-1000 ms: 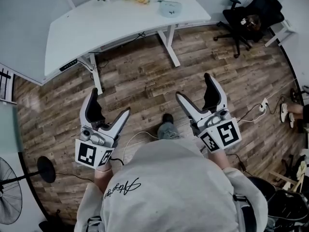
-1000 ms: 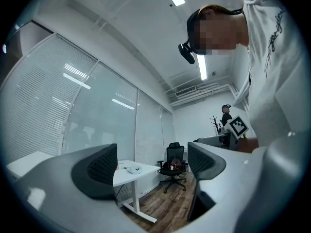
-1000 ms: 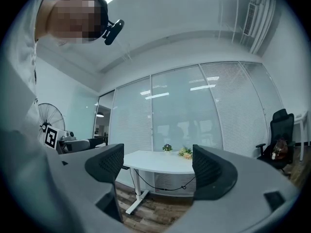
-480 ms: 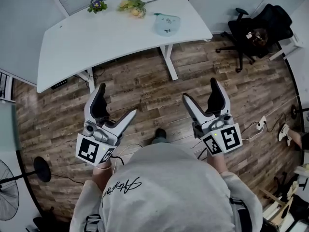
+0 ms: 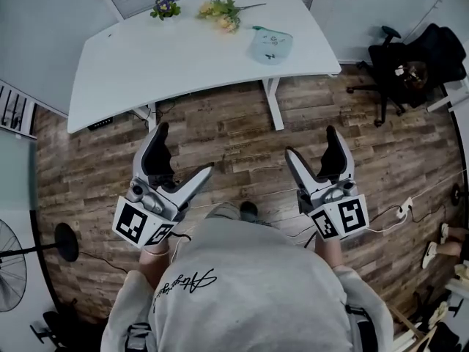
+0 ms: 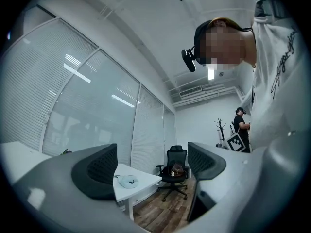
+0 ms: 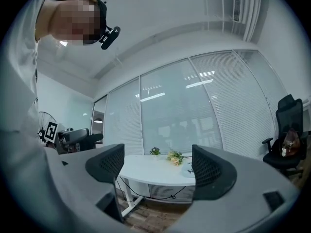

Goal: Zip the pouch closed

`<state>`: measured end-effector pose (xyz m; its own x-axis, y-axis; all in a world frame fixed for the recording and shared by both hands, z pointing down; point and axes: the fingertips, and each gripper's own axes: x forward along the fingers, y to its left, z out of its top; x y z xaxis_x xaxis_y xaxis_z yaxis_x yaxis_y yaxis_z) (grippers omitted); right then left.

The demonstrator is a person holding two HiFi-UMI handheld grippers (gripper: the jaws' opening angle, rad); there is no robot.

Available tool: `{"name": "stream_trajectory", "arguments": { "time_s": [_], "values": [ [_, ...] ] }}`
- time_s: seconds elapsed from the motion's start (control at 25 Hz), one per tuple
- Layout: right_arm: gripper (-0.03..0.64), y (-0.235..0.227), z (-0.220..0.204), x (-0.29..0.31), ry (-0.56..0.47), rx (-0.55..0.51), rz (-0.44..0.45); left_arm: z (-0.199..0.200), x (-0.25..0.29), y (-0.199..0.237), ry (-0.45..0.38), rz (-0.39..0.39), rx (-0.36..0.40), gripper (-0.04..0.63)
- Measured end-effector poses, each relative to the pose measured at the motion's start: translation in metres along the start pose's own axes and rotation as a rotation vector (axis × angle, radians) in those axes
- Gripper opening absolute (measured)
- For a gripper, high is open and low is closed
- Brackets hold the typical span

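Both empty and spread wide, left gripper [image 5: 183, 149], right gripper [image 5: 311, 141], apparent pouch [image 5: 271, 46] on table [image 5: 146, 57], well apart.

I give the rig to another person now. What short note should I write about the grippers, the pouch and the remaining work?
Left gripper: fingers apart, empty, above the brown wooden floor.
Right gripper: the same.
Pale blue flat pouch: on the white curved table, near its right end, away from both grippers; zip too small to judge.
Done: nothing visible.
Left: approach the table, hold the pouch, pull the zip closed.
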<state>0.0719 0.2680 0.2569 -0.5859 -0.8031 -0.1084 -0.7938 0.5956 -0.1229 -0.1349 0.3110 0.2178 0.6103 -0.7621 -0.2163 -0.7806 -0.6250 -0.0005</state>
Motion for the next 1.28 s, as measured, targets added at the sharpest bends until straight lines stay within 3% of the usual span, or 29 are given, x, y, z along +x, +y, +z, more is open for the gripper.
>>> {"name": "stream_trajectory", "arguments": {
  "time_s": [0.16,0.32,0.48,1.04,1.28],
  "values": [
    [0.414,-0.004,0.005,-0.003,0.010,-0.023,-0.023,-0.010,0.008,0.002,0.039,-0.023,0.048,0.434],
    [0.405,-0.013,0.021,-0.012,-0.007,-0.041,-0.041,-0.004,0.029,-0.010,0.017,-0.073,0.065,0.434],
    [0.376,-0.016,0.027,-0.016,-0.030,-0.033,-0.034,0.002,0.037,-0.016,-0.010,-0.102,0.036,0.434],
    [0.367,-0.032,0.029,-0.029,-0.040,-0.020,-0.048,0.003,0.050,-0.026,-0.003,-0.094,0.044,0.434],
    [0.365,-0.033,0.018,-0.025,-0.016,-0.010,-0.045,-0.006,0.040,-0.016,0.022,-0.075,-0.005,0.434]
  ]
}}
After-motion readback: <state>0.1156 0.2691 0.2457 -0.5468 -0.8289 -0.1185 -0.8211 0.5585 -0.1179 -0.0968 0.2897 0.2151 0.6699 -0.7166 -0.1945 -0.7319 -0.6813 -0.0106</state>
